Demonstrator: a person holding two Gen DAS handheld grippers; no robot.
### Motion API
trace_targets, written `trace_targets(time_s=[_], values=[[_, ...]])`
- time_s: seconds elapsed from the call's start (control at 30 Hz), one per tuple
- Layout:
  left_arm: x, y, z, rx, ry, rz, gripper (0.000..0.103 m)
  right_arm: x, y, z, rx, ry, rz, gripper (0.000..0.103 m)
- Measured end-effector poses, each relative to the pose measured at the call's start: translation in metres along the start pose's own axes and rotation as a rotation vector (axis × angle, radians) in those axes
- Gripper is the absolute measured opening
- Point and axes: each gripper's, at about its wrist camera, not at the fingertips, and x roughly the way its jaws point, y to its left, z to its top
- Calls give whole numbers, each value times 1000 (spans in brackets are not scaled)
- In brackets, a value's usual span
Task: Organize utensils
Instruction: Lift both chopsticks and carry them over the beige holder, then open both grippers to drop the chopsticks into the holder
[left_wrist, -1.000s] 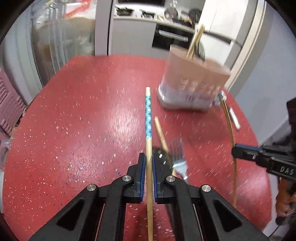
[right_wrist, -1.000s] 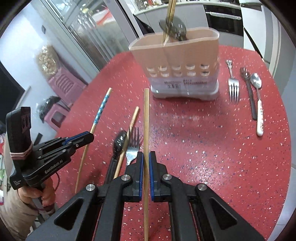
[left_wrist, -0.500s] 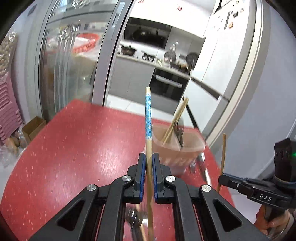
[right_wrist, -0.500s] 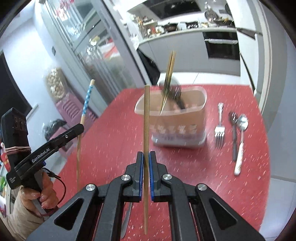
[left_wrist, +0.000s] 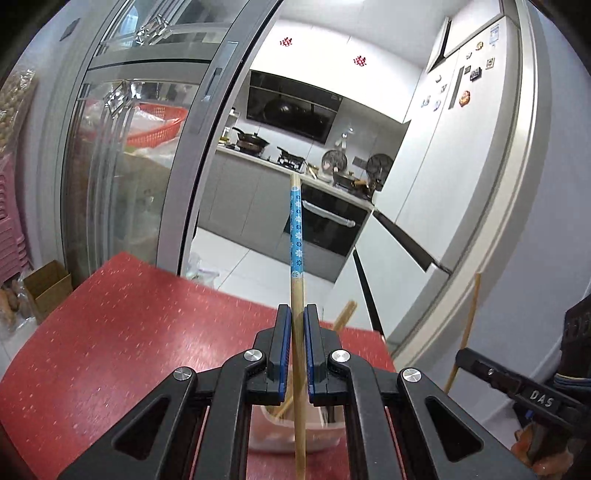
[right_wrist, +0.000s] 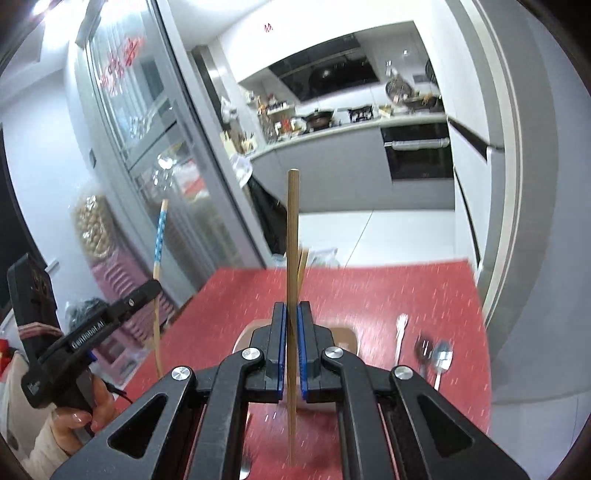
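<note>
1. Left tongs (left_wrist: 297, 325) clamp a blue-patterned chopstick (left_wrist: 296, 236), which sticks up past the tips.
2. Right tongs (right_wrist: 291, 321) pinch a plain wooden chopstick (right_wrist: 292, 236), also upright.
3. Pink utensil holder (left_wrist: 295, 435) sits on the red bench (left_wrist: 122, 332) just below and ahead of both tongs, with more chopsticks inside.
4. Right of the right tongs, a fork (right_wrist: 399, 332) and two spoons (right_wrist: 437, 360) lie on the bench.
5. A hand (right_wrist: 83, 410) grips the left tool's handle.
</note>
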Motion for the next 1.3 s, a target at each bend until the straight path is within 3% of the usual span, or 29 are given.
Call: trace_targets(time_s=[0.23, 0.63, 1.0, 1.3], values=[[38, -8, 13, -1, -48, -3, 32, 21, 1, 32, -45, -87, -47, 6], [87, -11, -1, 31, -86, 6, 32, 68, -10, 40, -82, -135, -69, 6], [102, -2, -35, 84, -80, 72, 32, 106, -2, -4, -242, -135, -124, 6], [94, -5, -58, 159, -66, 98, 32, 114, -2, -30, -261, -79, -118, 6]])
